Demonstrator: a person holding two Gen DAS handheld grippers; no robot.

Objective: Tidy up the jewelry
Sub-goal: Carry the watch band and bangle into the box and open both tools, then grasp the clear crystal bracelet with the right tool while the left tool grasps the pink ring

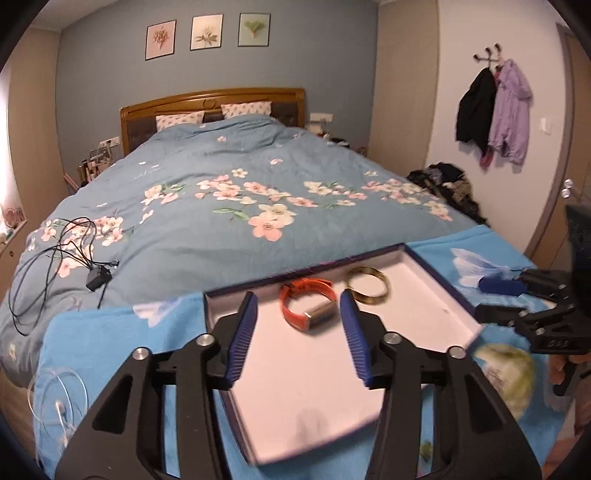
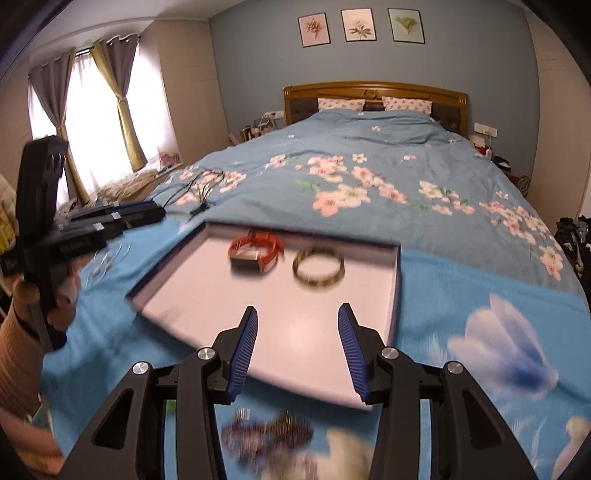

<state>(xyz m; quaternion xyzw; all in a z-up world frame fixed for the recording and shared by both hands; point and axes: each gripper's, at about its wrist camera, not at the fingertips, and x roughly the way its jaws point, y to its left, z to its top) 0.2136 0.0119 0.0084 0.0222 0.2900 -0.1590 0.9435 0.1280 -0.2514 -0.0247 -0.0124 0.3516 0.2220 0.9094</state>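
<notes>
1. My left gripper (image 1: 298,299) stands partly open over the near half of the shallow white-lined box (image 1: 436,295), its blue ribbed pads (image 1: 242,343) apart with nothing pinched between them.
2. My right gripper (image 2: 297,314) is likewise partly open and empty, hanging over the box's near edge (the view is smeared with blur here).
3. Below the right gripper, on the bright blue flowered cloth (image 2: 461,295), lies a dark, blurred cluster (image 2: 269,430); I cannot tell what it is.
4. At the cloth's left end, in the left wrist view, lies a loop of thin clear strand (image 1: 61,398); too faint to identify.
5. The orange band with its metal-coloured case (image 1: 308,304) lies inside the box, just beyond the left gripper's fingertips and between their lines, touching neither.
6. The gold bangle (image 1: 367,286) lies flat just beside it, toward the box's far right, clear of both grippers.
7. From the right wrist view, a hand (image 2: 40,295) grips the left tool's handle at the left edge, sleeve showing.
8. Beyond the box spreads the bed's blue blossom-print quilt (image 1: 229,177), with a tangle of black cable (image 1: 66,251) on its left side.
9. Farthest back: the wooden headboard (image 1: 212,101) and three framed botanical prints (image 1: 207,31).
</notes>
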